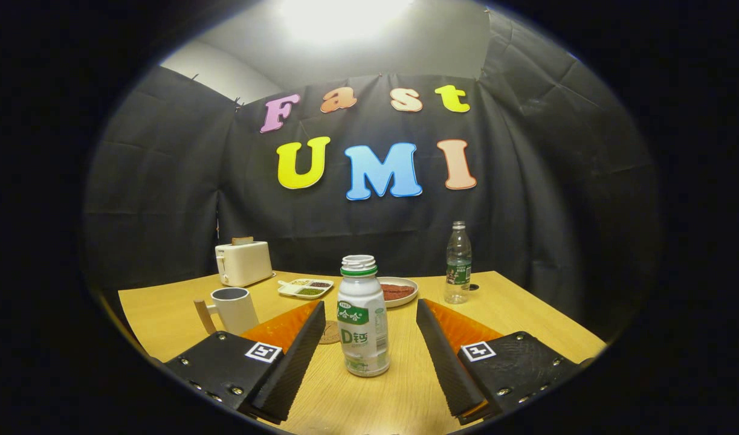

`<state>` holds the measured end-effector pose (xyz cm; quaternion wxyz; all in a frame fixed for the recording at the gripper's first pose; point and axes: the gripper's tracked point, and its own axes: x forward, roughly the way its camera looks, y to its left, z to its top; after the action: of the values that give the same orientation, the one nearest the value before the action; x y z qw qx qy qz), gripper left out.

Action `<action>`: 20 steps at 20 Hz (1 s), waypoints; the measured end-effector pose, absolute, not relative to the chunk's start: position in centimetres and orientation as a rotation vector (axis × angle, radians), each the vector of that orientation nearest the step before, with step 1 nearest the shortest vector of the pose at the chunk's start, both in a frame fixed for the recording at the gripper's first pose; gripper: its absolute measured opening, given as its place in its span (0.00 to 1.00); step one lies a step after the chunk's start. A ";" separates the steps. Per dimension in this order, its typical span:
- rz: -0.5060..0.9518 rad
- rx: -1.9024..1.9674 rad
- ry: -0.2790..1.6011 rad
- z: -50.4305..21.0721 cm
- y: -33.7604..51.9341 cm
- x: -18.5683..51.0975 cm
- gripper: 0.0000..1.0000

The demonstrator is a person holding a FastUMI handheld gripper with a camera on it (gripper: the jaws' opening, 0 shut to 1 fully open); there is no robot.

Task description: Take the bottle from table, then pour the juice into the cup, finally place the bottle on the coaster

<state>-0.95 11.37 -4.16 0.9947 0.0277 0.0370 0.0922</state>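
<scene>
A small white bottle (362, 316) with a green band and an uncapped mouth stands upright on the wooden table (526, 314). My gripper (370, 315) is open, one finger on each side of the bottle, with a gap on both sides. A white cup (234, 309) with a wooden handle stands to the left, just beyond my left finger. A round brown coaster (330, 333) lies flat behind the bottle, partly hidden by the left finger.
A white toaster (243, 262) sits at the back left. A divided white tray (306, 287) and a plate (397, 291) of reddish food lie behind the bottle. A clear water bottle (458, 263) stands at the back right.
</scene>
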 end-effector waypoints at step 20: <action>0.182 0.074 0.153 -9.5 13.2 5.3 0.93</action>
<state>5.28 13.21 -9.49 0.9923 0.0368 0.0763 0.0906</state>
